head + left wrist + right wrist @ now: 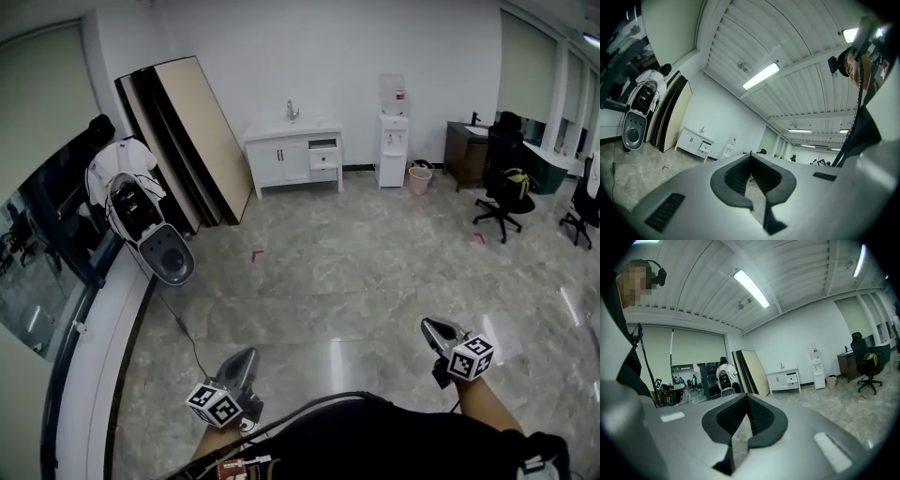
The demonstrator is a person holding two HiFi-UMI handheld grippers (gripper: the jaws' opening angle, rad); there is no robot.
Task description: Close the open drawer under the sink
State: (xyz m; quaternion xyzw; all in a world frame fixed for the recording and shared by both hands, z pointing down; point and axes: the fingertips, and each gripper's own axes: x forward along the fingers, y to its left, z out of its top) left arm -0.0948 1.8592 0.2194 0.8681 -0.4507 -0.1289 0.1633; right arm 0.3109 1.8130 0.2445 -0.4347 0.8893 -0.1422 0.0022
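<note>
The white sink cabinet [293, 155] stands against the far wall, across a wide stretch of floor from me. Its upper right drawer [322, 145] is pulled out a little, with a dark gap above its front. The left gripper view shows the cabinet [693, 139] small at the left, and the right gripper view shows the cabinet [783, 379] small near the middle. My left gripper [249, 354] and right gripper [427, 323] are held low in front of me, both pointing toward the cabinet. Each is shut with nothing between its jaws.
Large boards [187, 131] lean on the wall left of the cabinet. A water dispenser [392, 145] and a pink bin [419, 178] stand to its right. A desk and an office chair [502, 178] are at the far right. A white machine [141, 220] with a trailing cable sits at the left.
</note>
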